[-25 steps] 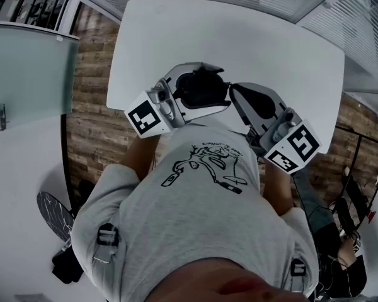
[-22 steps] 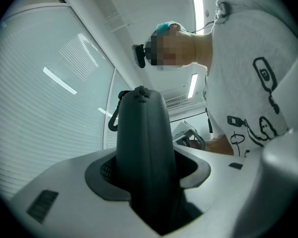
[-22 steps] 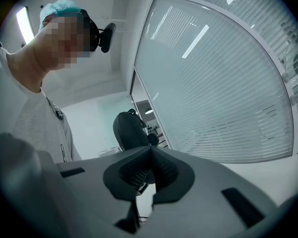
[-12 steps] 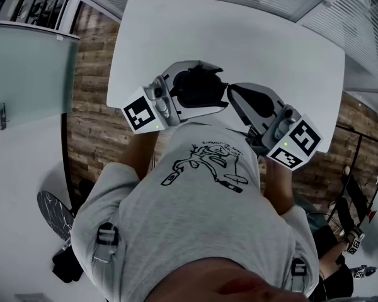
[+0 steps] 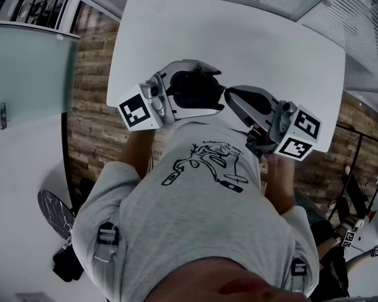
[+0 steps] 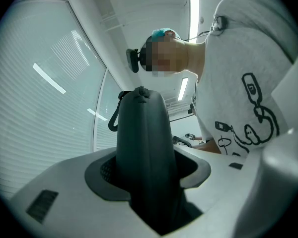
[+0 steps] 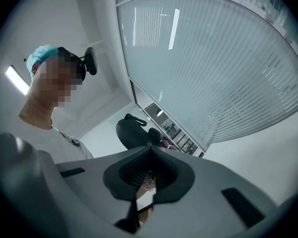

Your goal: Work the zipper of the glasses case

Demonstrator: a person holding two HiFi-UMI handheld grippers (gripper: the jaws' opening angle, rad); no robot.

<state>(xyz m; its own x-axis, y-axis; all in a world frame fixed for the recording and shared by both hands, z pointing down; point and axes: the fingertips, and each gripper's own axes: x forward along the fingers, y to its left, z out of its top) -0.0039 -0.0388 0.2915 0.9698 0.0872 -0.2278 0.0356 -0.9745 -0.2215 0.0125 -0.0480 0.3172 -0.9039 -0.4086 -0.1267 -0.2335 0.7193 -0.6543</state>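
— Where was the glasses case?
— Clamped between the left gripper's jaws, held off the table near its front edge; the right gripper was pinched shut at its seam (apparently on the zipper pull; too small to be sure).
— The step?
— Mid-zip, I judged; next needed a steady draw along the track, case held firm.

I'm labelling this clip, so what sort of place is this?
Probably an office or meeting room: a white table on a plank floor, glass walls with blinds, and strip lights overhead.
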